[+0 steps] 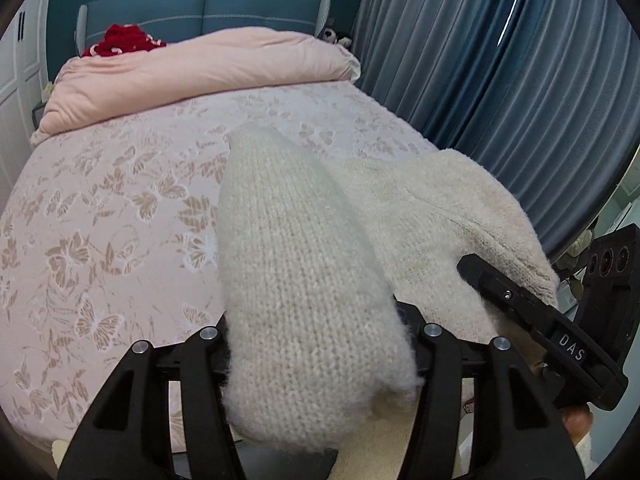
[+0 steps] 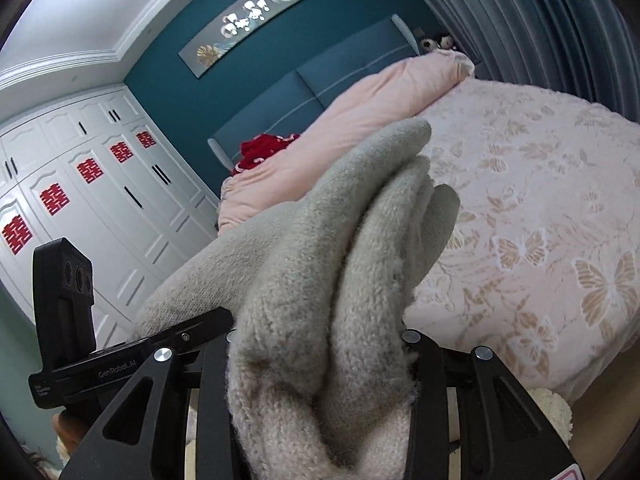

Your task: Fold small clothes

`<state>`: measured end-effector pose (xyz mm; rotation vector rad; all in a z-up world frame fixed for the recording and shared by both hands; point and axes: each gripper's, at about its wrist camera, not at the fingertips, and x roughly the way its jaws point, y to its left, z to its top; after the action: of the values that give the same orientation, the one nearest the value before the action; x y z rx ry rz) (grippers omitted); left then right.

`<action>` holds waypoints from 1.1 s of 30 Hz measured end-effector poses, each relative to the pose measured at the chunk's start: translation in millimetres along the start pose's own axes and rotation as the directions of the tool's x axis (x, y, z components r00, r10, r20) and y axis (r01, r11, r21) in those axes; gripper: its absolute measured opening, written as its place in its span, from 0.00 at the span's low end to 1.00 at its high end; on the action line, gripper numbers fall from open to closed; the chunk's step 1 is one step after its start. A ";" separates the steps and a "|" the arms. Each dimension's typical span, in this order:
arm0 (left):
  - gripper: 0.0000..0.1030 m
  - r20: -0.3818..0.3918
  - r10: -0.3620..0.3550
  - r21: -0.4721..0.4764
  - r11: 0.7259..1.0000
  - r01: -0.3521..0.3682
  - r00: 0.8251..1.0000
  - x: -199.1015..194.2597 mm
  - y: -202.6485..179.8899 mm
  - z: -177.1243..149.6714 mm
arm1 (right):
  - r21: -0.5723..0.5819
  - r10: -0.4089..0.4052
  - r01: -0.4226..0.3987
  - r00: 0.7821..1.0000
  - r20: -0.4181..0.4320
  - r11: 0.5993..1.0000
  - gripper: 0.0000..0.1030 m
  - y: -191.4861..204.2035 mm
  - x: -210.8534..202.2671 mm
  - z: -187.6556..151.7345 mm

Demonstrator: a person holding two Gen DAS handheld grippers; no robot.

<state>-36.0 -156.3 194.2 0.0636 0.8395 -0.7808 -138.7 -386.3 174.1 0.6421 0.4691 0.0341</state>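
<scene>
Both grippers clamped one knit (image 1: 304,272): L gripper (image 1: 316,344) and R gripper (image 2: 320,356) each pinched a bunch, held above bed (image 1: 120,200); knit's long axis ran L–R between them.

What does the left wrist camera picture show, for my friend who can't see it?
The left hand-held gripper is shut on a fuzzy cream knit garment, held above a bed with a pink butterfly-print cover. The right hand-held gripper holds the same garment at the right. Behind are a folded pink quilt, something red and blue curtains.
</scene>
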 end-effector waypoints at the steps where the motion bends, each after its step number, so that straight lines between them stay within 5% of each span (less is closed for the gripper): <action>1: 0.51 0.027 -0.005 0.003 1.000 0.005 1.000 -12.7 0.6 2.2 | -0.013 0.016 -0.016 1.000 0.021 1.000 0.35 9.8 -5.8 3.3; 8: 0.51 0.244 -0.030 0.057 0.998 0.016 0.969 -106.6 18.8 15.9 | -0.174 0.129 -0.098 0.976 0.173 0.980 0.36 88.4 -34.4 19.4; 19: 0.53 0.541 -0.007 0.128 0.989 -0.075 0.841 -227.0 60.5 30.3 | -0.363 0.362 -0.257 0.896 0.257 0.896 0.36 188.8 -36.6 39.6; 23: 0.55 0.578 0.014 0.113 0.989 -0.097 0.816 -237.4 86.9 33.9 | -0.370 0.400 -0.301 0.887 0.230 0.879 0.38 202.4 -12.7 37.4; 26: 0.58 0.558 0.046 0.080 0.991 -0.109 0.829 -224.1 111.8 31.1 | -0.288 0.382 -0.329 0.912 0.150 0.899 0.40 192.2 26.5 27.7; 29: 0.60 0.469 0.078 0.014 0.995 -0.095 0.880 -177.8 156.3 17.4 | -0.207 0.331 -0.324 0.944 -0.005 0.923 0.52 166.5 93.1 -3.4; 32: 0.69 0.289 0.139 -0.067 0.990 -0.125 0.947 -94.6 216.2 -15.8 | -0.207 0.058 -0.098 0.980 -0.191 0.973 0.58 110.4 185.9 -64.5; 33: 0.70 0.201 0.176 -0.130 0.980 -0.152 0.964 -60.1 240.5 -35.9 | -0.206 -0.077 0.023 0.963 -0.258 0.978 0.58 87.0 208.9 -88.2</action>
<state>71.0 66.4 152.7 -0.0506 0.6652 -0.5710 20.0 -229.9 77.3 0.4267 0.7307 0.1193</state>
